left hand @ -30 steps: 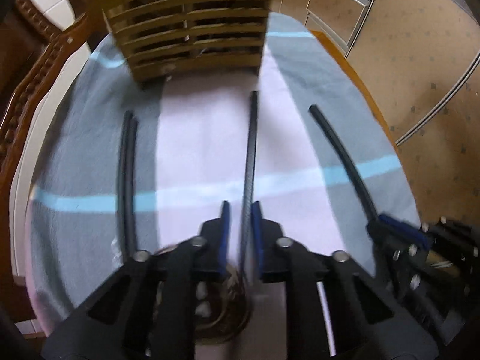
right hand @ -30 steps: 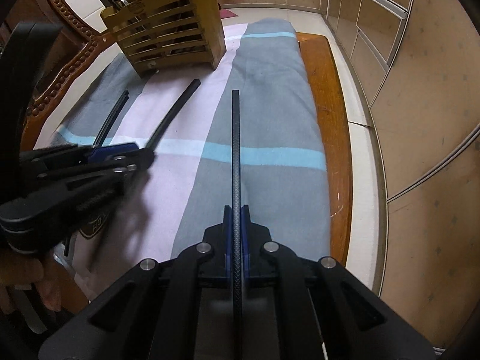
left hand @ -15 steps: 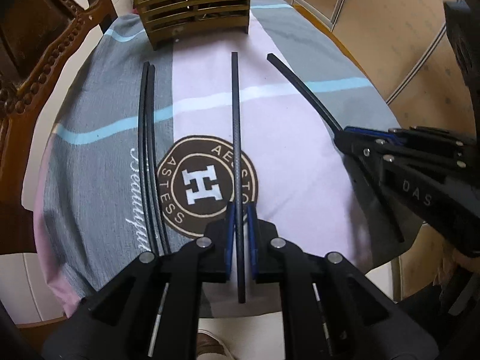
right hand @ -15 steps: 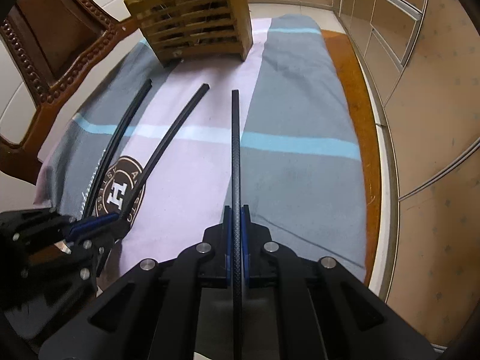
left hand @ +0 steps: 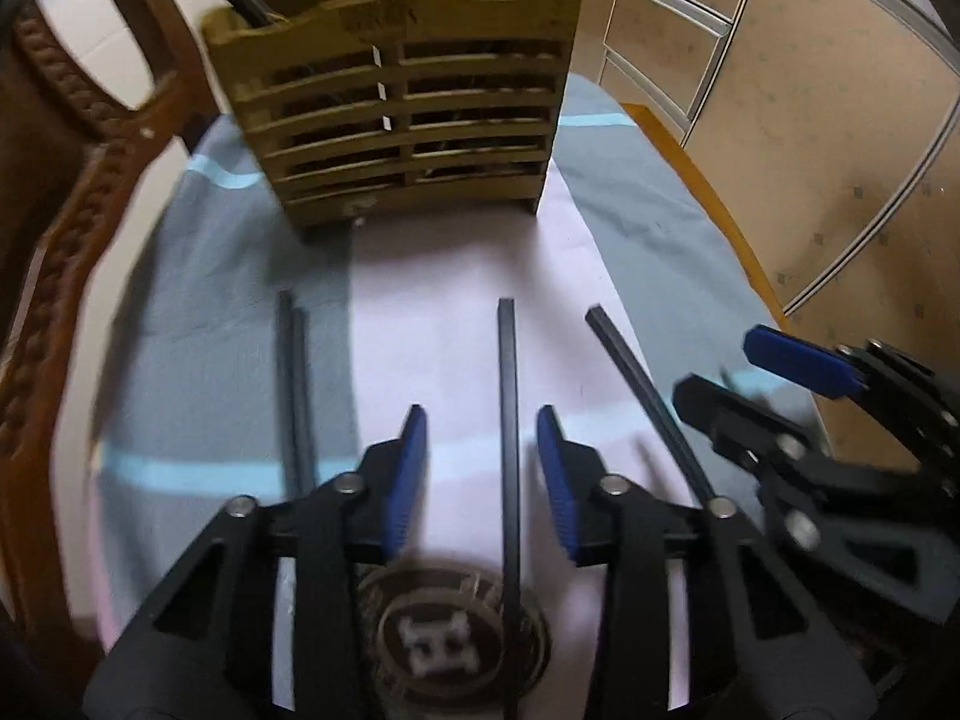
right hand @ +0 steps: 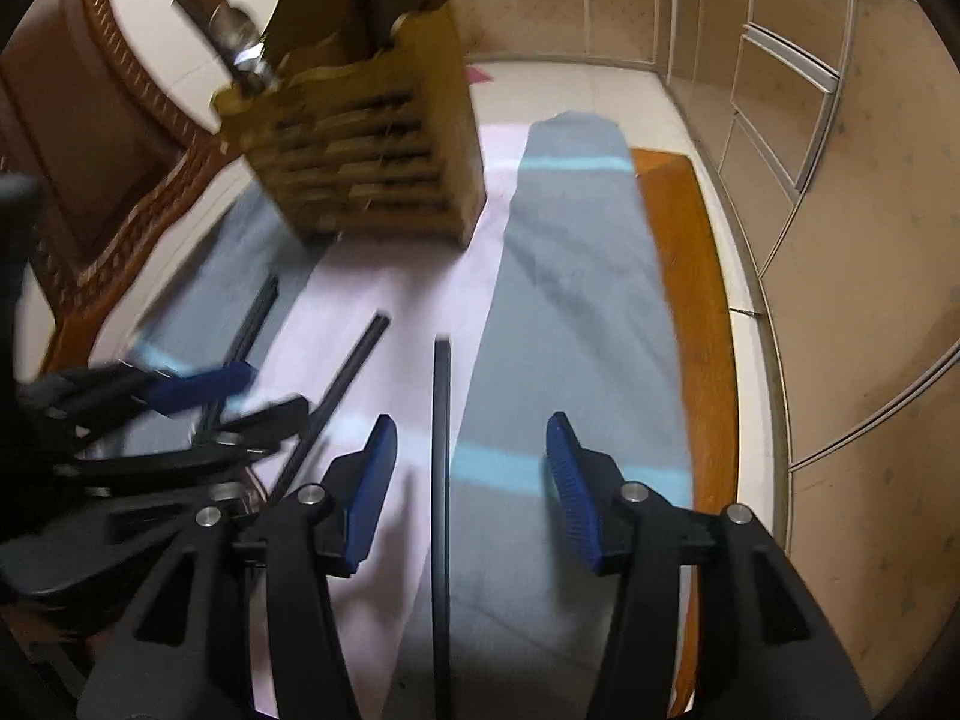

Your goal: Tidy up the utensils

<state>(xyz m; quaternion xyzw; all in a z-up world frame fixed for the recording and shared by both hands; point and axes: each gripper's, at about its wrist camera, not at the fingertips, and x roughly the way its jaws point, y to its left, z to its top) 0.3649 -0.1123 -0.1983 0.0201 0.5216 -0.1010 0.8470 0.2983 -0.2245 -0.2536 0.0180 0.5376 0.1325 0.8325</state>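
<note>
Several black chopsticks lie on the cloth in front of a slatted wooden utensil holder (left hand: 402, 120), which also shows in the right wrist view (right hand: 360, 162). My left gripper (left hand: 482, 462) is open, its blue pads on either side of one chopstick (left hand: 509, 420) without touching it. A pair of chopsticks (left hand: 294, 390) lies to its left, another chopstick (left hand: 642, 390) to its right. My right gripper (right hand: 471, 474) is open around a chopstick (right hand: 442, 480); the left gripper's fingers (right hand: 198, 384) show at the left.
A grey, pink and light-blue cloth (left hand: 630, 228) with a round logo (left hand: 444, 642) covers the wooden table (right hand: 678, 228). A carved wooden chair (left hand: 66, 252) stands at the left. Utensil handles (right hand: 240, 54) stick out of the holder. Cabinet doors (right hand: 840, 180) are at the right.
Both grippers have opened and let go of their chopsticks, which now lie on the cloth. Both cameras have moved forward, closer to the holder.
</note>
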